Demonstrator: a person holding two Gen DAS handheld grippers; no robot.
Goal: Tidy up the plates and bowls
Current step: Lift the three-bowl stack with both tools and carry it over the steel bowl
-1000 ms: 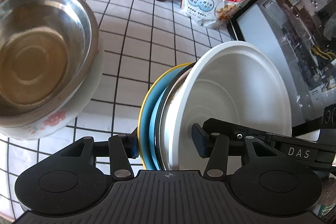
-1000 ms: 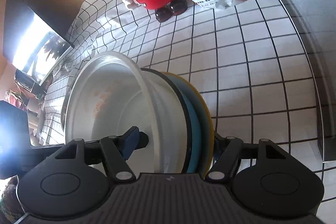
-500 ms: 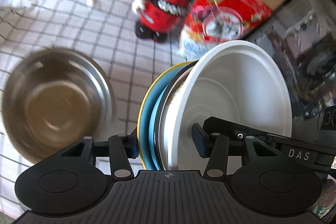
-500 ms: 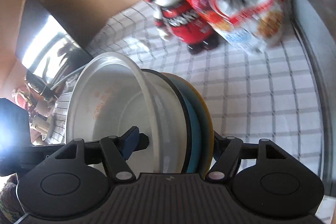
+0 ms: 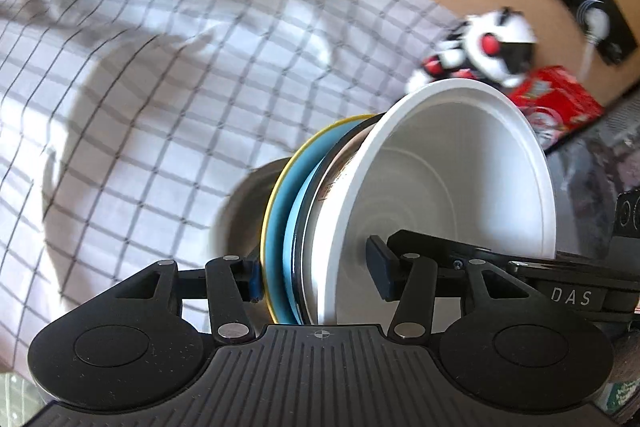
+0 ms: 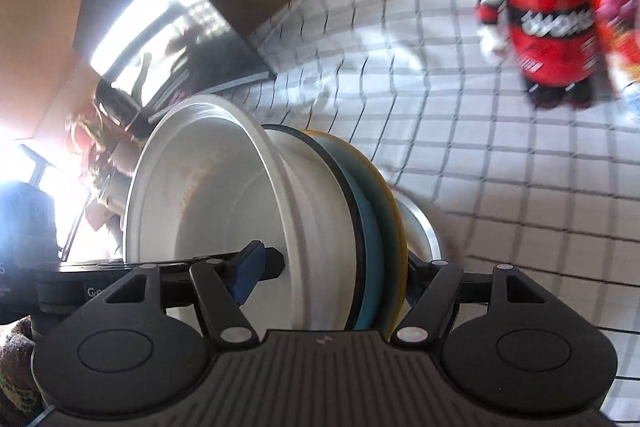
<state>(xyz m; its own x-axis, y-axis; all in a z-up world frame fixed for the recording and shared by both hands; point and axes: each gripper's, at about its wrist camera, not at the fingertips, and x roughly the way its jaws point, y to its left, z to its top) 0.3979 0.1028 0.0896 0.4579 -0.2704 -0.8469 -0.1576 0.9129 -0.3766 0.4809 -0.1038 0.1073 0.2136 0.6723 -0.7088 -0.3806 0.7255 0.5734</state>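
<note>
Gripping one side of a tilted stack, the left hand-held gripper (image 5: 316,275) is clamping a yellow plate (image 5: 276,187), a blue plate (image 5: 294,223) and a white bowl (image 5: 452,179) together above the checked tabletop (image 5: 160,107). Opposite, the right hand-held gripper (image 6: 340,275) is squeezing the same stack, with a red toy figure (image 6: 548,23) standing beyond, blurred.
</note>
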